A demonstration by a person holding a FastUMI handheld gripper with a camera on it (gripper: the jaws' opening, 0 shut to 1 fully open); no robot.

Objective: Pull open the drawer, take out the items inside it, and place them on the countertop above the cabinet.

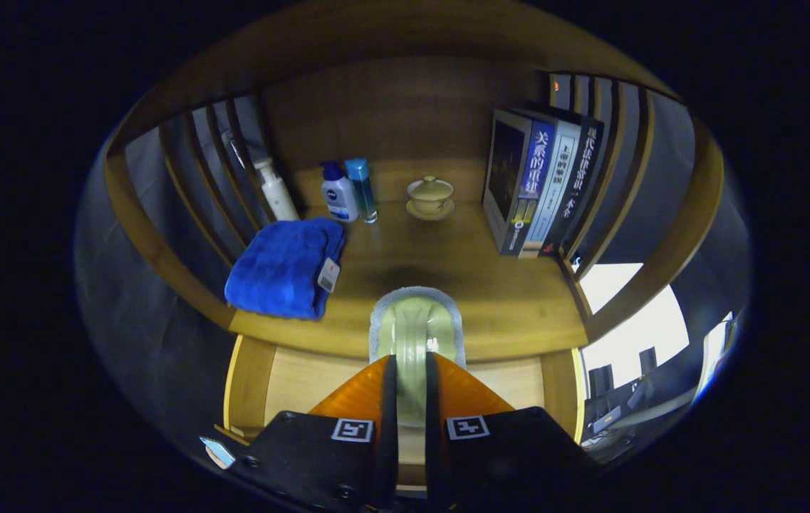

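My gripper [410,362] is shut on a pale green glazed dish [415,324] with a grey rim, held edge-on between both fingers. The dish hangs over the front edge of the wooden countertop [447,263], its far end above the wood. Under the fingers the drawer [305,385] stands pulled open, and its light wooden bottom shows on both sides of them. The part of the drawer beneath the gripper is hidden.
On the countertop a folded blue towel [280,267] lies at the left front. Behind it stand a white pump bottle [275,189], a white-and-blue bottle [339,196] and a clear blue bottle [362,189]. A lidded tea cup [430,196] sits at the back, books [540,185] at the right.
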